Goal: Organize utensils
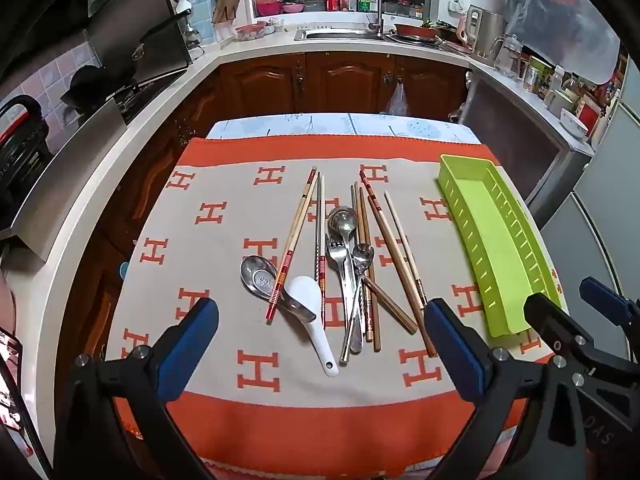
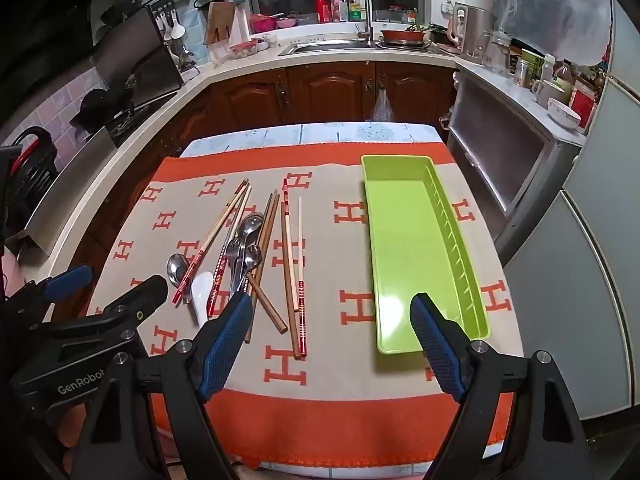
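Note:
A pile of utensils lies mid-table on the orange-and-beige cloth: several chopsticks, metal spoons, a fork and a white ceramic spoon. The pile shows in the right wrist view too. An empty green tray lies lengthwise to the right. My left gripper is open and empty, hovering before the pile. My right gripper is open and empty, between the pile and the tray's near end.
The table stands in a kitchen. A counter with a sink, a stove at left, and a fridge at right surround it. Jars and a bowl sit on the right counter.

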### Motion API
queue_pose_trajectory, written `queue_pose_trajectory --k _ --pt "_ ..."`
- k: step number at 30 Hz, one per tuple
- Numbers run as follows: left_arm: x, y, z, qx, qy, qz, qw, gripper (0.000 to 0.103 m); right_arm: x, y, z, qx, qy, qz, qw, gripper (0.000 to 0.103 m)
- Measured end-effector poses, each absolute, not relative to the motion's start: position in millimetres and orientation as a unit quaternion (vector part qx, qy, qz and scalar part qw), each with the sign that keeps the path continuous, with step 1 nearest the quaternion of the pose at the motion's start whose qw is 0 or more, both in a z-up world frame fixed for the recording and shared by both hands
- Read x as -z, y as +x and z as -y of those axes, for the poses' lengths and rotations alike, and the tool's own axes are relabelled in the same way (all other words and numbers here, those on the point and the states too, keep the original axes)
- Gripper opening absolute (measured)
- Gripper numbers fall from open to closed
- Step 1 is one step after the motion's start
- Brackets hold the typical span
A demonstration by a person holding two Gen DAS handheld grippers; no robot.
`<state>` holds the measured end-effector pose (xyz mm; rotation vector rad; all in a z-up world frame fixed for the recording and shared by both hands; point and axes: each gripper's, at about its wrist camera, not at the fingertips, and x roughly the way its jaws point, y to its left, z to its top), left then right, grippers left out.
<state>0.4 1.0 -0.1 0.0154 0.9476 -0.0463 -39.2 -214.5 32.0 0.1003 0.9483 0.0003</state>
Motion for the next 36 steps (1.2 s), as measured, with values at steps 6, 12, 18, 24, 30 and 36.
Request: queue_pose_trajectory --k 6,12,18,24,30,36 --pt "1.2 -0.7 -5.9 0.024 0.010 -0.455 0.890 0.098 -30.6 -39.5 214.1 -0.002 0.046 -0.452 0.891 0.082" --pt "4.7 -0.8 2.2 0.020 0.014 -0.455 0.890 0.098 -30.6 -38.1 208.0 -0.003 0.044 -0.455 0.890 0.082" --pt "7.2 0.3 0.9 0.020 0.015 -0.462 0.886 0.098 -25.6 -38.2 213.2 -0.004 0.049 -0.458 0.888 0.082" --pt "6.0 -1.0 2.1 0.018 0.019 -0.460 0.887 0.098 -26.5 -38.0 212.0 -0.004 0.049 -0.457 0.888 0.082" --pt "4.9 -2.1 1.7 0.016 0.018 -0.459 0.888 0.098 -25.1 -38.3 212.1 -0.006 0.047 -0.453 0.890 0.082" --pt "4.6 -2.3 1.8 0.016 0.018 -0.458 0.888 0.098 -25.5 -38.1 212.0 -0.006 0.047 -0.454 0.890 0.082"
